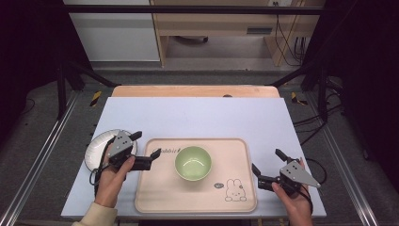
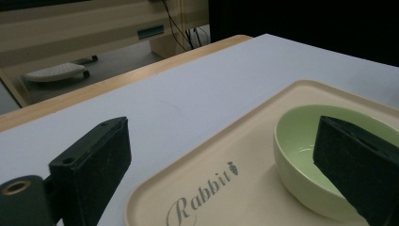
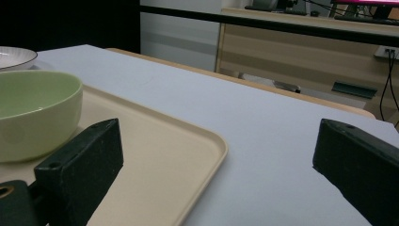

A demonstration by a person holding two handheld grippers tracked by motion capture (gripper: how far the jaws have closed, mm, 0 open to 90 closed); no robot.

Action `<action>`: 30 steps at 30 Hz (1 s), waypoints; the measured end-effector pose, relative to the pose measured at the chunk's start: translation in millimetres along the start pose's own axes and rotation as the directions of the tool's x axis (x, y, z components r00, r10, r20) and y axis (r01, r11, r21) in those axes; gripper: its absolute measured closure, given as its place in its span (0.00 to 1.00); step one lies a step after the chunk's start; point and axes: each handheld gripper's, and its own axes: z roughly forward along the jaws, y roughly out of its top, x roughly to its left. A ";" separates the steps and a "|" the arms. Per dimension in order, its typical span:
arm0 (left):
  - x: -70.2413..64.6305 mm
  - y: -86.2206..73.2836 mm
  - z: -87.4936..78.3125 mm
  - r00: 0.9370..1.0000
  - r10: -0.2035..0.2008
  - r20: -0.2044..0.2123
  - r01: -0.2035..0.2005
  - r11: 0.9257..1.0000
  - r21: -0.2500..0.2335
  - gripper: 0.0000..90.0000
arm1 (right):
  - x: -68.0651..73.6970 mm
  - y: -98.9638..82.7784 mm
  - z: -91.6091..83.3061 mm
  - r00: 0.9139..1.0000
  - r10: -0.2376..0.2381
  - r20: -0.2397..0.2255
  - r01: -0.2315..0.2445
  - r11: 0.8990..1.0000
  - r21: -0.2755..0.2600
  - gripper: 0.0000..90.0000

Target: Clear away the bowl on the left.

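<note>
Green bowl (image 1: pixel 193 163) upright, mouth up, round with no long axis, in the middle of my tray (image 1: pixel 155 197).

My left tongs (image 1: pixel 147 145) gape empty at the tray's left rim, a white plate (image 1: pixel 96 147) beneath; my right tongs (image 1: pixel 267 164) gape empty off its right edge. Nothing blocks the bowl.

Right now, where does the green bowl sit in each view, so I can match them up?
High view: bowl at centre of the tray.
Left gripper view: bowl at right, partly behind the right finger.
Right gripper view: bowl at far left.
Shared landmark: the tray under it.
</note>
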 end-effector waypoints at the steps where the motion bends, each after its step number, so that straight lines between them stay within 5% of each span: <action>1: 1.3 -0.8 -2.1 1.000 -0.006 0.000 0.006 1.000 -0.007 0.04 | -0.2 0.0 -0.1 1.000 0.000 0.000 0.000 1.000 0.000 0.03; 9: 12.2 -7.3 -13.5 0.999 -0.053 -0.004 0.052 0.998 -0.032 0.03 | 1.2 0.3 0.7 1.000 -0.004 -0.001 0.004 1.000 0.000 0.03; 16: 19.1 -11.1 -21.3 0.997 -0.063 -0.040 0.061 0.997 -0.056 0.03 | 0.5 0.3 0.2 1.000 -0.003 0.000 0.003 1.000 0.000 0.03; 30: 26.1 -20.7 -31.8 0.996 -0.080 -0.048 0.076 0.994 -0.084 0.03 | 0.7 0.2 0.3 1.000 -0.004 0.001 0.004 1.000 0.000 0.03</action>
